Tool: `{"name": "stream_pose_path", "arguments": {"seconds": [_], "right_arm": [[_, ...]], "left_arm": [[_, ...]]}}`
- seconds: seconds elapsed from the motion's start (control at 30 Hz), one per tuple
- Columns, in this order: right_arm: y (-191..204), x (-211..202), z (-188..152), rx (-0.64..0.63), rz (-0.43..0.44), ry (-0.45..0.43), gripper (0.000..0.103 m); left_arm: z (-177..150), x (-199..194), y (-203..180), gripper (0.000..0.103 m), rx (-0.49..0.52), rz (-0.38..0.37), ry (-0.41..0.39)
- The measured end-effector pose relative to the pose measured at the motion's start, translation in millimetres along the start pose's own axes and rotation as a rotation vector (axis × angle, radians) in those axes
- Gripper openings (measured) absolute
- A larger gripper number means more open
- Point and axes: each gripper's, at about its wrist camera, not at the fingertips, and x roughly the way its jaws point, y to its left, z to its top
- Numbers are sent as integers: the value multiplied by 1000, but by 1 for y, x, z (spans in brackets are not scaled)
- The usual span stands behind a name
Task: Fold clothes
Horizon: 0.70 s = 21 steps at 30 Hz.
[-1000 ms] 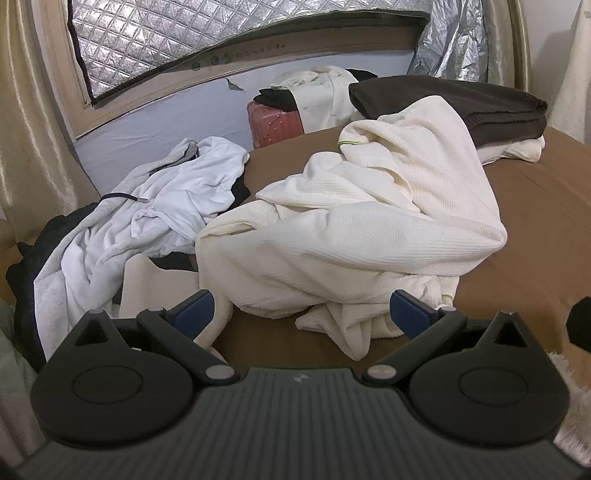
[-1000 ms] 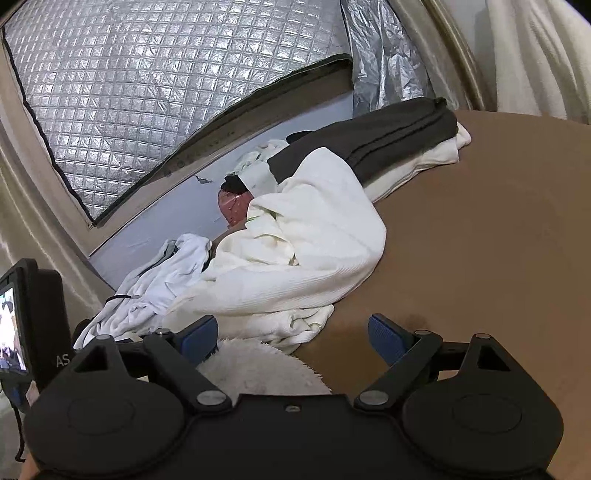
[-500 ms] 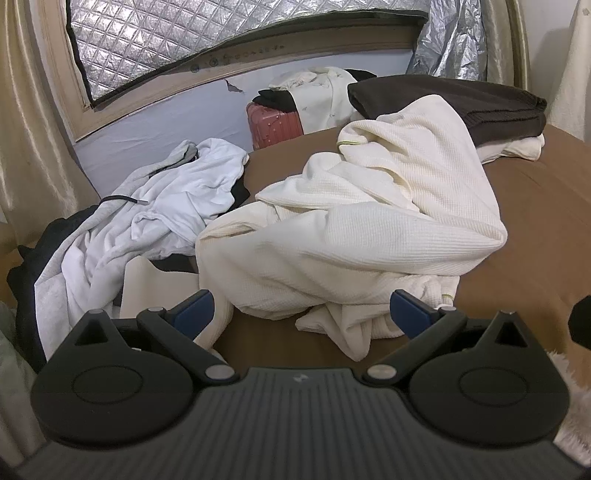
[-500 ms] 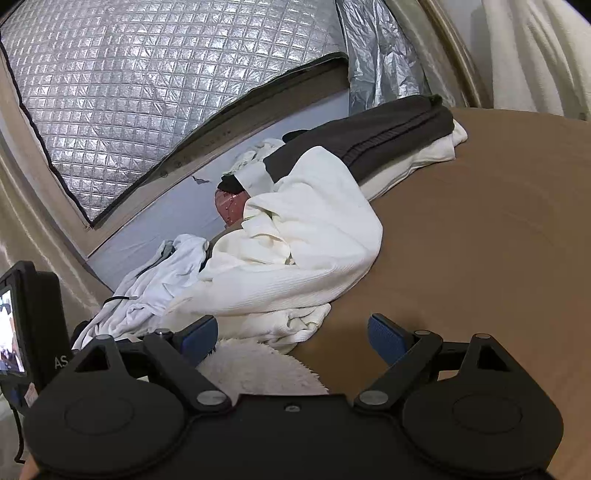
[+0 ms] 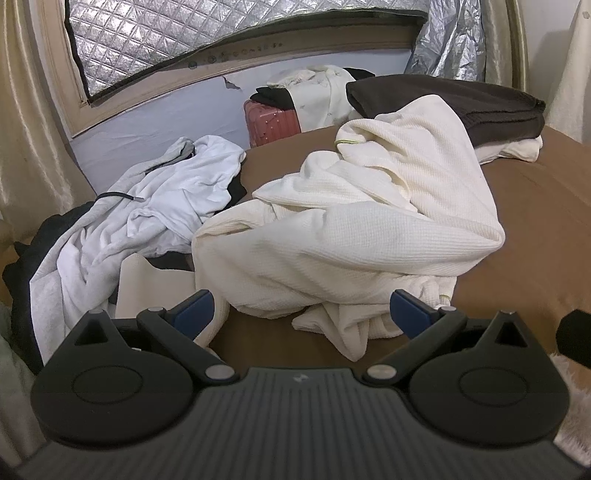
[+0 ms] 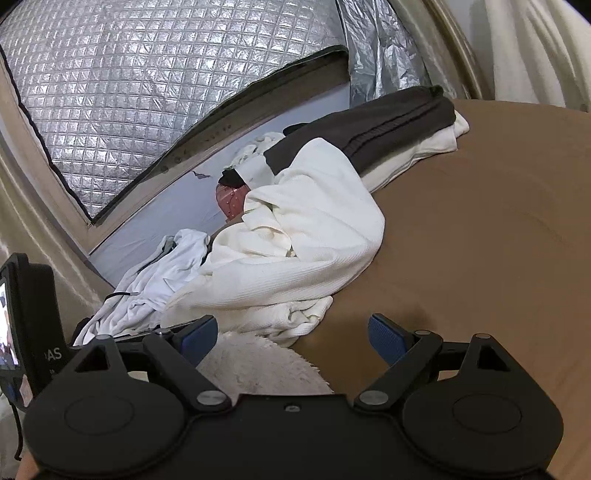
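Two hand-held grippers hover over a brown bed surface [image 5: 535, 206] strewn with laundry. From the left wrist view, the left gripper [image 5: 303, 312] has its blue-padded jaws spread wide and empty, the near edge of a crumpled cream waffle-knit garment [image 5: 354, 229] lying between and just beyond them. A rumpled white hoodie [image 5: 155, 206] with a dark drawstring sprawls at 10 o'clock of the cream garment, touching its edge. At 1 o'clock, a folded dark brown garment [image 5: 461, 107] sits atop a folded cream one [image 5: 517, 149]. A pink suitcase [image 5: 271, 122] stands past the bed's far edge at 12 o'clock, beneath a quilted silver window cover [image 5: 207, 33].

From the right wrist view, the right gripper [image 6: 291, 334] is likewise wide open and holding nothing, poised above a fluffy white fabric [image 6: 258, 365] at the bed's near edge, with the cream garment at 11 o'clock, just beyond it.
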Motion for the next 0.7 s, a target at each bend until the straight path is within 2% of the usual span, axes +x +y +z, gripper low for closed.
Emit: {"name": "stream_pose_path", "arguments": {"seconds": [0.1,0.2,0.27,0.33,0.43,0.5,0.6,0.7], "right_arm": [[-5,3,0,24,16,28,92],[-4,4,-1,27,82,83,92],[-1,6,0,-5,85,110,92],[3,5,2,-64,57,126,92],[2,0,9,-141,31,161,93],[3,-1,18,-209,6,166,94],[3,10,37,-243,-22,162,94],[5,31,58,-294,0,154,94]], "left_arm": [[3,5,4,103,-17,-44,44],[6,23,19,103,-98,-158,158],[10,35,28,103,-138,-230,214],[18,40,36,103,-128,-256,191],[40,44,53,103,-109,-191,130],[55,53,75,103,-153,-189,120],[61,73,107,103,-259,-208,133],[52,97,124,103,-339,-283,148]]}}
